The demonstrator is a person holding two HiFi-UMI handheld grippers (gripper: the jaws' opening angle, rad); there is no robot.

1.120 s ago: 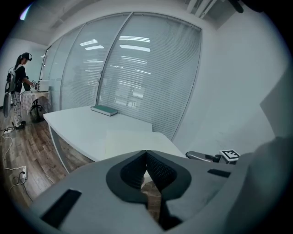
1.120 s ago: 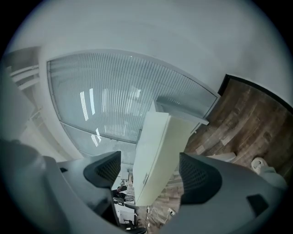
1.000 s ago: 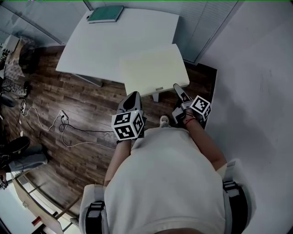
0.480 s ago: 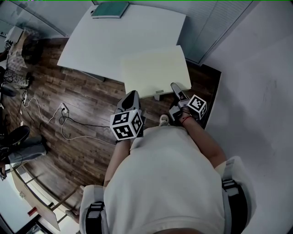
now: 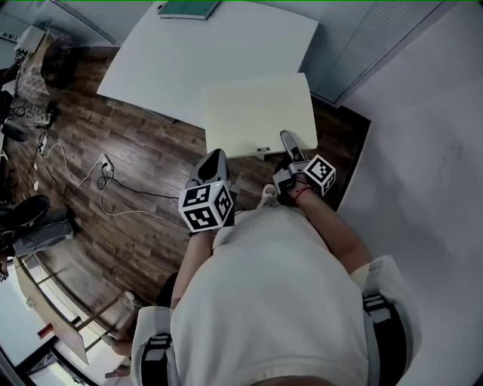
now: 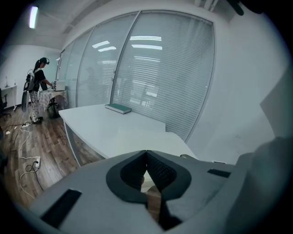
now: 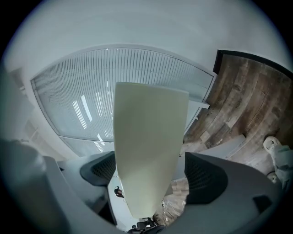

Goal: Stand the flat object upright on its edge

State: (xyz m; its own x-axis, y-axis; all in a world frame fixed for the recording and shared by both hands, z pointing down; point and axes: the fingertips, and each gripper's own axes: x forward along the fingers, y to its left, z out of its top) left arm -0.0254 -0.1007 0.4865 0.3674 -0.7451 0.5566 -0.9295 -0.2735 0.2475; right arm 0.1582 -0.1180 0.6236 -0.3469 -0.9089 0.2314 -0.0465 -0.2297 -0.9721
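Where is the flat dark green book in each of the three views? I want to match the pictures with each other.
Head view: the flat dark green book lies at the top edge, on the far corner of the large white table.
Left gripper view: the book is left of centre, at the far end of that table.
Right gripper view: not in it.
Shared landmark: the pale cream rectangular tabletop shows in all three.
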